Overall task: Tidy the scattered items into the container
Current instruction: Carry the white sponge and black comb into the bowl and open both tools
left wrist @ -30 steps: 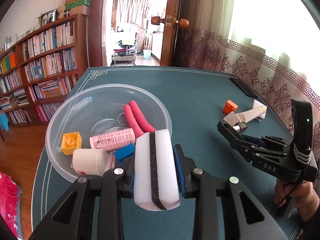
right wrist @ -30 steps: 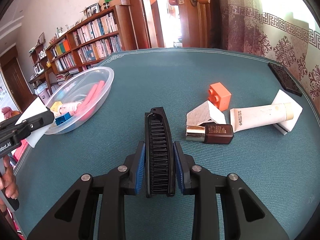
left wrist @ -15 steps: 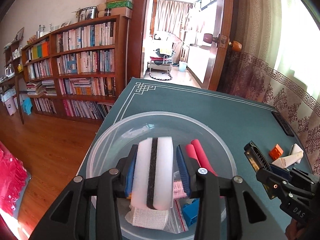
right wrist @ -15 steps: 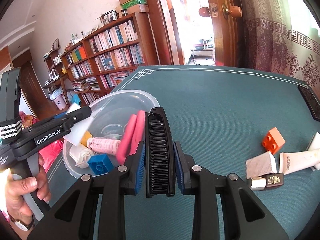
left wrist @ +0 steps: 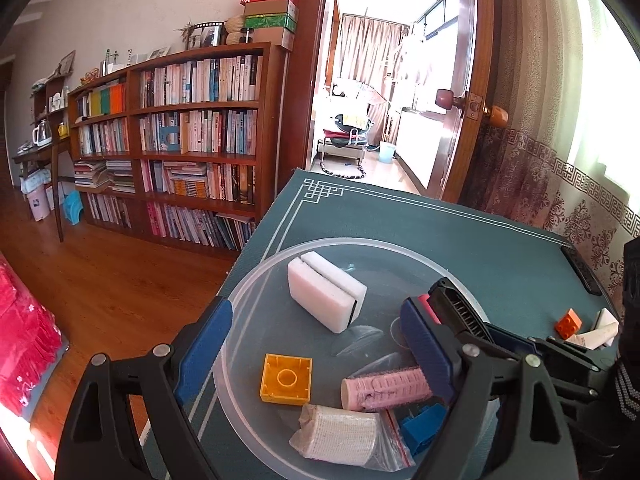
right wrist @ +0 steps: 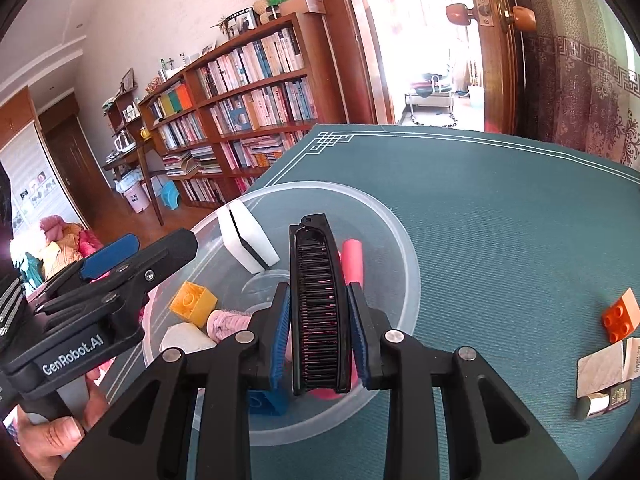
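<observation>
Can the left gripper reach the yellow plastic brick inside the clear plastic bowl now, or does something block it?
Probably yes. The left gripper is open and empty above the clear plastic bowl, and the yellow plastic brick lies uncovered between its fingers. The right gripper, shut on the black folding comb, is off to the side.

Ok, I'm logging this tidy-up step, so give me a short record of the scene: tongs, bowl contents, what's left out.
left tongs: open, empty, over the bowl
right tongs: shut on black comb, above bowl
in bowl: white sponge, yellow brick, pink roller, bandage roll, blue brick
left out: orange brick, small bottle
</observation>
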Demonstrator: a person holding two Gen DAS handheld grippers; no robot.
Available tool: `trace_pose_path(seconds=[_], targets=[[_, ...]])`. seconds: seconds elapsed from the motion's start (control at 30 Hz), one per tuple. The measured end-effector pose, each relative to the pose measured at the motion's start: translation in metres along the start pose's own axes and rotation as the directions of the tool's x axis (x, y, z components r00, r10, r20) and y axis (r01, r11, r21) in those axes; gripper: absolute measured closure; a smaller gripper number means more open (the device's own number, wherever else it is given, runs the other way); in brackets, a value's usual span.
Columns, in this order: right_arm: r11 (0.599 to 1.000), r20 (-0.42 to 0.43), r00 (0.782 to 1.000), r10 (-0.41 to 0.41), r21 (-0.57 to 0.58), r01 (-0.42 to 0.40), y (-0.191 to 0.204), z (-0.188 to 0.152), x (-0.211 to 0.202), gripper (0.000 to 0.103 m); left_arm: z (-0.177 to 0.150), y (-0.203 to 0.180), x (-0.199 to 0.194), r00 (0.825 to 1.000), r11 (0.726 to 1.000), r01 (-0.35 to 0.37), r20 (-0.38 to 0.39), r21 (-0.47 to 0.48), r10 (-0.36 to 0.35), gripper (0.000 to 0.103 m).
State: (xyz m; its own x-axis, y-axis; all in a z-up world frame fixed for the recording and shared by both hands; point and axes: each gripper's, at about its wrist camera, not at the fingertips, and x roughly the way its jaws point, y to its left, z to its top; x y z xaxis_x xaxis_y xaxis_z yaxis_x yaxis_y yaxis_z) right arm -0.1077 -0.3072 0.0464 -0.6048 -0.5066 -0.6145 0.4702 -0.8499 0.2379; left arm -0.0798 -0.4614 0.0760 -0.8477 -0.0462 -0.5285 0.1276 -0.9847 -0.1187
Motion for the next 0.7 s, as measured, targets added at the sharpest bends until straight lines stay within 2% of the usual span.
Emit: trace_pose_path(seconds=[0.1,0.2,0.23,0.5,0.7], targets=[[1.000,-0.004,1.000,0.016,-0.005,-0.016,0.004,0.002,0.005,0.069,0.000,0.001,-0.004,1.000,1.000,0.006,0.012,-0.009,-0.005,0.010],[1.000,0.006,1.000,0.011,-0.016,-0.011,0.007,0.001,0.005,0.054,0.000,0.000,-0.005,1.000,1.000,0.009,0.013,-0.003,-0.009,0.009],[1.000,0.012,1.000,0.006,-0.019,-0.006,0.007,0.000,0.003,0.052,0.000,-0.001,-0.004,1.000,1.000,0.012,0.011,0.000,-0.012,0.009],[1.000,0.026,1.000,-0.003,-0.001,0.003,-0.001,-0.010,-0.009,0.052,-0.005,-0.011,-0.004,1.000,0.999,0.025,0.000,0.025,-0.025,0.009],[1.000,0.053,0.998,-0.019,-0.024,0.020,0.003,-0.015,-0.021,0.052,-0.007,-0.015,-0.007,1.000,0.999,0.007,0.011,0.047,-0.008,0.009]])
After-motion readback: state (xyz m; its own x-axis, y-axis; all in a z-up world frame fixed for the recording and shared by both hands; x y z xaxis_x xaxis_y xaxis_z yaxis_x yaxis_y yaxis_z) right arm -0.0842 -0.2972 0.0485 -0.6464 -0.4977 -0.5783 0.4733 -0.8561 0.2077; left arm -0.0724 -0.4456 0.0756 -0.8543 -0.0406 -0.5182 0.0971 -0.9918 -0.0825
